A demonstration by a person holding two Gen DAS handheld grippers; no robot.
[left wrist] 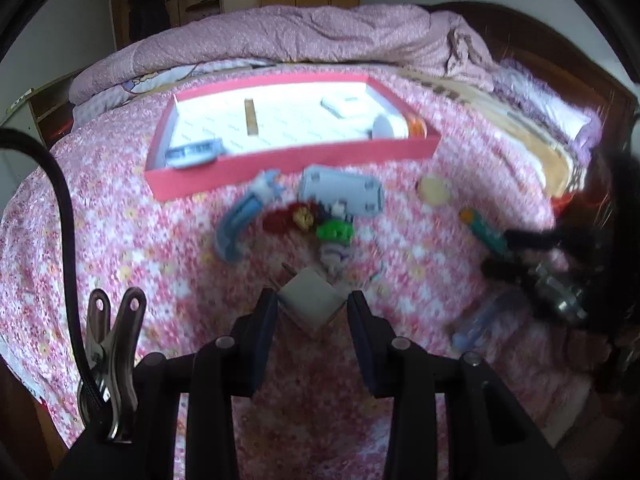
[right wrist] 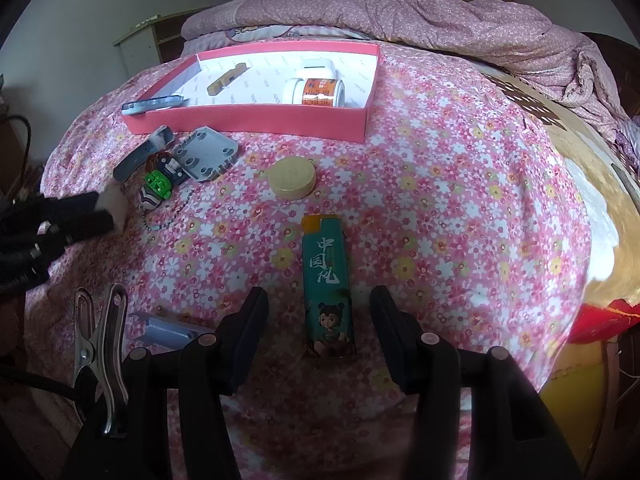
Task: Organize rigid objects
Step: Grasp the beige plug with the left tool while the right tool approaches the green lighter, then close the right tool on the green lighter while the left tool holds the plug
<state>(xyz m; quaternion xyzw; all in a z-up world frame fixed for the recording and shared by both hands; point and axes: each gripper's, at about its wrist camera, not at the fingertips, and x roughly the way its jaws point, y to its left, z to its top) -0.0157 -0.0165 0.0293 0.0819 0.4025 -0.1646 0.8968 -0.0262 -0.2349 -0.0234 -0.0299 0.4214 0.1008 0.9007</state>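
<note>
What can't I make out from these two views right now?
- Left wrist view: motion blur smears the toy pile; individual pieces are unreadable.
- Left tool around the white block: contact unclear through blur.
- Right wrist view: pale blue piece partly hidden behind the right tool.
- Pill bottle label is too small.

Each camera sits just behind its own two fingers and looks forward over the flowered bedspread [right wrist: 440,184], low and close. The left view is blurry, with a white plug block [left wrist: 311,305] between its fingertips. The right view has a teal lighter [right wrist: 327,288] between its fingertips. Both views see the pink tray [left wrist: 288,160] [right wrist: 256,120] far ahead.
</note>
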